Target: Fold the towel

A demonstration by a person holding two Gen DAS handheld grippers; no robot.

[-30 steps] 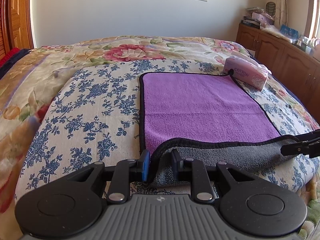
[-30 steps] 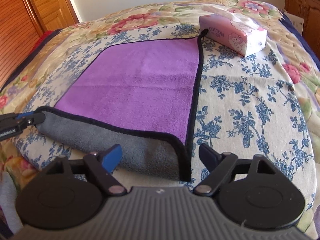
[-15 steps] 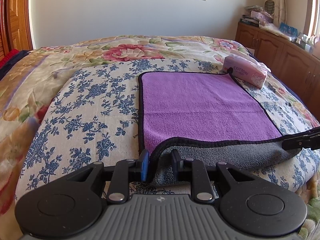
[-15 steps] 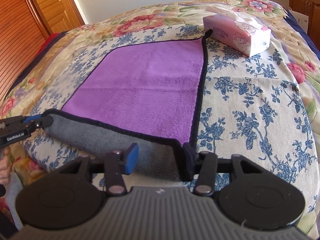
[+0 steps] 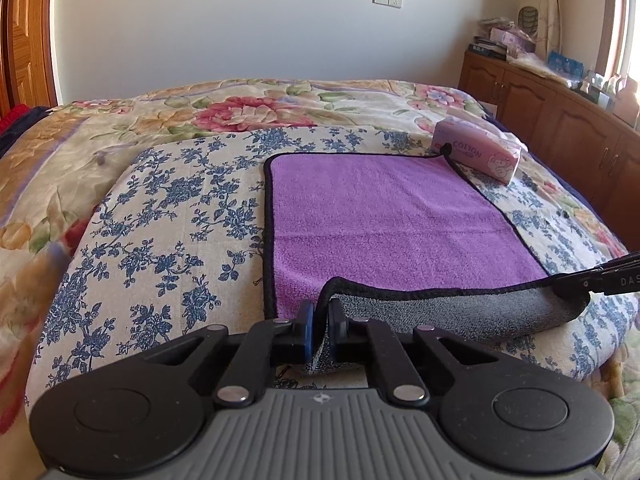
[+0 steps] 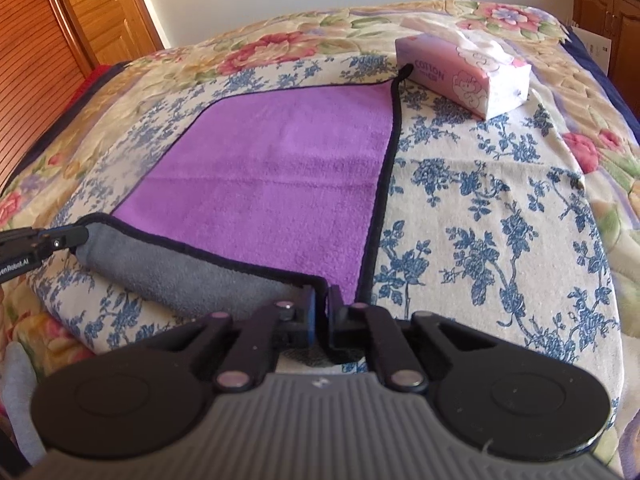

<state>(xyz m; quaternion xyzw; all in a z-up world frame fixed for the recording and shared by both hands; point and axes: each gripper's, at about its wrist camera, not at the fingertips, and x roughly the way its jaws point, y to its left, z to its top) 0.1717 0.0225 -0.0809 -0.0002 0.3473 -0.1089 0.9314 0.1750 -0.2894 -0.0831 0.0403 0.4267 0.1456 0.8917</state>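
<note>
A purple towel (image 5: 384, 216) with black trim and a grey underside lies flat on the bed; it also shows in the right wrist view (image 6: 276, 176). Its near edge is turned up, showing the grey side (image 5: 460, 312). My left gripper (image 5: 321, 320) is shut on the towel's near left corner. My right gripper (image 6: 322, 300) is shut on the near right corner. Each gripper shows at the edge of the other's view, the right gripper (image 5: 592, 280) and the left gripper (image 6: 52, 240), both at the rolled edge.
A pink tissue box (image 5: 476, 156) sits at the towel's far right corner, touching its trim; it also shows in the right wrist view (image 6: 464, 72). The bed has a blue-flowered cover (image 5: 168, 208). A wooden cabinet (image 5: 560, 120) stands on the right, a wooden door (image 6: 100, 8) on the left.
My right gripper has closed from wide open onto the towel's near right corner. My left gripper stays shut on its corner, and the near edge has lifted a little.
</note>
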